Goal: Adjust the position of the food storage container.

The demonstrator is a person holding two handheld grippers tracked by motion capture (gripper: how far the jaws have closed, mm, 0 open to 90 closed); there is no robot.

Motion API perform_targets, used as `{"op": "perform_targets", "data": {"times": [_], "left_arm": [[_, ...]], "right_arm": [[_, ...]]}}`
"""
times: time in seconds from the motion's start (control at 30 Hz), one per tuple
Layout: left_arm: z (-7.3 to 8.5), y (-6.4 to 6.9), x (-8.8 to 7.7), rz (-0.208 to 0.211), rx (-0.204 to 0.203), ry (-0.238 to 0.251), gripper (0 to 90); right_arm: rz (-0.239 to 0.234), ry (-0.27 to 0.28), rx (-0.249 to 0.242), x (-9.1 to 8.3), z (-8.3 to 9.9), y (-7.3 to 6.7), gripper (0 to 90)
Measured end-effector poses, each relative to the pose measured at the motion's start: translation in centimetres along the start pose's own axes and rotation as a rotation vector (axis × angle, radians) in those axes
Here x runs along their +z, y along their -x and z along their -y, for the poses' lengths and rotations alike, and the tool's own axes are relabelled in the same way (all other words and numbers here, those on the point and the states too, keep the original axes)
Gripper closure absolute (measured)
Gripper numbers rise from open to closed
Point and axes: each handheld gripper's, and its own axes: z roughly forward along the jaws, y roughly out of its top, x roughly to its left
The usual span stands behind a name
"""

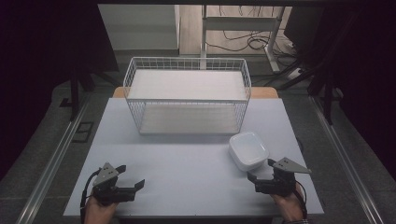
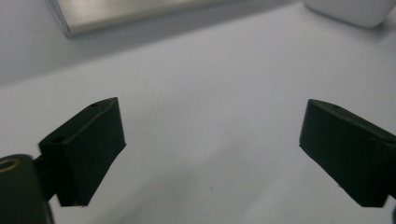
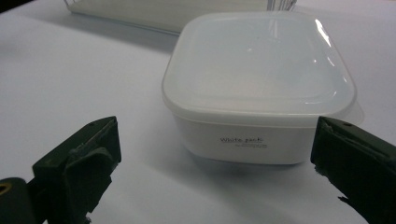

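A white square plastic container [image 1: 249, 150] with a translucent lid stands on the table's right side, in front of the wire rack's right corner. In the right gripper view the container [image 3: 257, 84] sits just ahead of my right gripper [image 3: 215, 154], whose jaws stand wide apart and touch nothing. From above, my right gripper [image 1: 260, 169] is at the container's near edge. My left gripper [image 1: 131, 176] rests near the front left of the table, open, with only bare tabletop between its jaws [image 2: 212, 140]. A corner of the container [image 2: 350, 9] shows far off.
A white two-tier wire rack [image 1: 187, 95] stands at the back middle of the white table [image 1: 187, 186]; its base edge [image 2: 140, 14] appears ahead of the left gripper. Dark floor, rails and a desk frame surround the table.
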Motion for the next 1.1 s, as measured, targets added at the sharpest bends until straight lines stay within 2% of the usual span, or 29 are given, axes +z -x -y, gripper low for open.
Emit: {"op": "perform_targets", "data": {"times": [0.13,0.23,0.53,0.73,0.83,0.9,0.97,1.03,1.1], "left_arm": [[0.1,0.0,0.0,0.001,0.012,-0.005,6.0],[0.1,0.1,0.1,-0.018,0.024,-0.01,5.2],[0.3,0.0,0.2,-0.018,0.016,-0.017,3.5],[0.3,0.2,0.4,-0.032,0.045,-0.033,3.4],[0.3,0.2,0.4,-0.015,0.05,-0.03,3.3],[0.3,0.3,0.3,-0.015,0.052,-0.028,3.2],[0.4,0.2,0.2,-0.015,0.049,-0.031,3.2],[0.4,0.1,0.3,-0.014,0.046,-0.033,3.2],[0.4,0.2,0.3,-0.013,0.048,-0.035,3.2]], "right_arm": [[0.01,-0.007,-0.004,0.2,0.0,-0.1,0.5],[0.023,-0.007,-0.008,0.1,0.0,-0.2,0.5],[0.027,-0.032,-0.005,0.4,0.0,0.2,0.0],[0.058,-0.034,-0.016,0.2,-0.2,0.4,0.0],[0.073,-0.054,-0.009,0.1,-0.3,0.6,0.0],[0.083,-0.103,0.006,0.1,-0.6,0.7,0.0],[0.09,-0.136,0.021,0.0,-0.9,0.9,3.0],[0.09,-0.136,0.026,0.0,-0.9,0.9,4.9],[0.095,-0.123,0.019,-0.2,-1.2,1.1,14.1]]}}
